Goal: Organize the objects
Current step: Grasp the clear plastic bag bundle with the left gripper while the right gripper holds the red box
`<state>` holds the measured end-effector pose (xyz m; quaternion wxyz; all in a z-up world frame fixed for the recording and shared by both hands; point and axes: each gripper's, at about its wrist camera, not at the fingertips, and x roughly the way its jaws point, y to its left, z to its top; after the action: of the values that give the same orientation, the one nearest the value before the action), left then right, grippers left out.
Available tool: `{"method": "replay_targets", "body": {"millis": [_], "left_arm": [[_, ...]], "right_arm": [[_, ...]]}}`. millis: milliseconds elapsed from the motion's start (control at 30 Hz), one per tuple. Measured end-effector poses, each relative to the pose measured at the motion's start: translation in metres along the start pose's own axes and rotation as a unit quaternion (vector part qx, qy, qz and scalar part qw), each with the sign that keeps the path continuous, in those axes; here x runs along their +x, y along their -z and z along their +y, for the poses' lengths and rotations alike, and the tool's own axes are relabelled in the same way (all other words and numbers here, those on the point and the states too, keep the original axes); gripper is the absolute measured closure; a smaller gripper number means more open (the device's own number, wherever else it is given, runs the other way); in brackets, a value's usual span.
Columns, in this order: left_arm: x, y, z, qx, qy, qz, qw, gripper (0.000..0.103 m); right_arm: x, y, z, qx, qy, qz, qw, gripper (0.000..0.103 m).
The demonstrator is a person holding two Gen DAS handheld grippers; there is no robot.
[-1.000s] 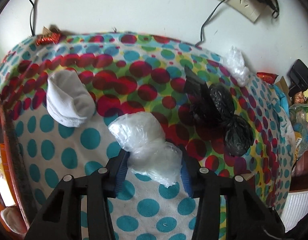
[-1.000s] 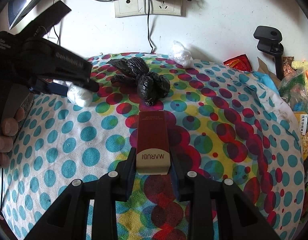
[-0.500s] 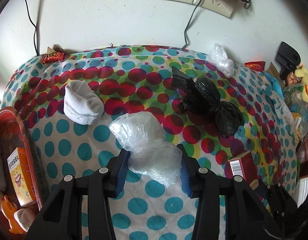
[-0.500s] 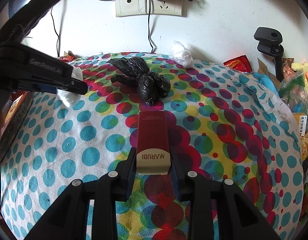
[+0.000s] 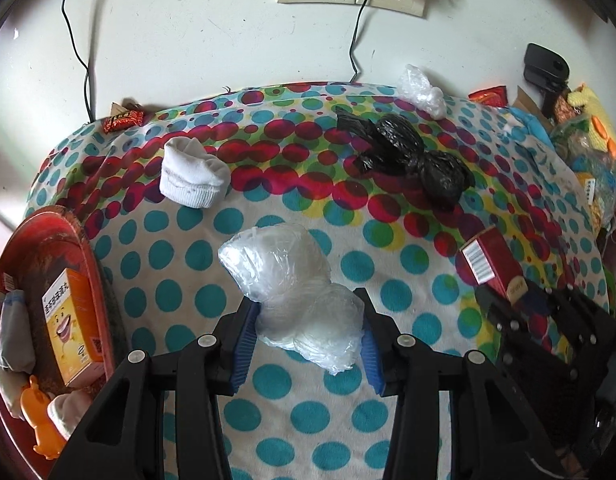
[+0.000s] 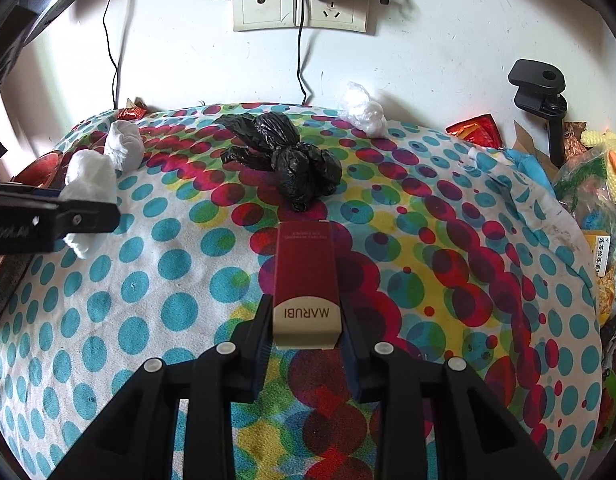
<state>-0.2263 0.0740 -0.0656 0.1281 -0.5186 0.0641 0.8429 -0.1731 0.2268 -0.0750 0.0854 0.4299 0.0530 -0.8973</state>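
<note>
My left gripper [image 5: 306, 320] is shut on a crumpled clear plastic bag [image 5: 284, 280], held above the polka-dot cloth [image 5: 180, 256]. From the right wrist view the same bag [image 6: 90, 184] shows at the far left, in the left gripper [image 6: 84, 216]. My right gripper [image 6: 306, 326] is shut on a dark red box [image 6: 306, 276] marked MARUBI, low over the cloth [image 6: 156, 280]. In the left wrist view that box [image 5: 492, 264] and the right gripper [image 5: 520, 300] sit at the right. A white sock [image 5: 192, 178], a black plastic bag [image 5: 412, 160] and a second clear bag [image 5: 420, 90] lie farther back.
A red tray [image 5: 90, 268] at the left edge holds an orange box [image 5: 70, 324], socks and an orange toy. Wall sockets with cables [image 6: 304, 4] are behind the table. Snack packets, a black clamp [image 6: 542, 92] and cluttered bags crowd the right side.
My left gripper has drawn back and up from the cloth with the clear bag, and rolled, so the red tray and the right gripper's box have come into its view. The right gripper stayed still.
</note>
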Motion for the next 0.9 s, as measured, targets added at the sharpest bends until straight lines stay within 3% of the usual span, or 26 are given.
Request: {"method": "replay_targets", "body": {"millis": [467,900], "left_arm": [[-0.041,0.032,0.009,0.02,0.013,-0.015,0.9996,0.061],[-0.076,0.05,0.035,0.023,-0.005,-0.037,0.999,0.061]], "right_arm": [[0.0,0.0,0.001,-0.003,0.004,0.0,1.0,0.073],[0.0,0.0,0.002,-0.002,0.005,0.0,1.0,0.073]]}}
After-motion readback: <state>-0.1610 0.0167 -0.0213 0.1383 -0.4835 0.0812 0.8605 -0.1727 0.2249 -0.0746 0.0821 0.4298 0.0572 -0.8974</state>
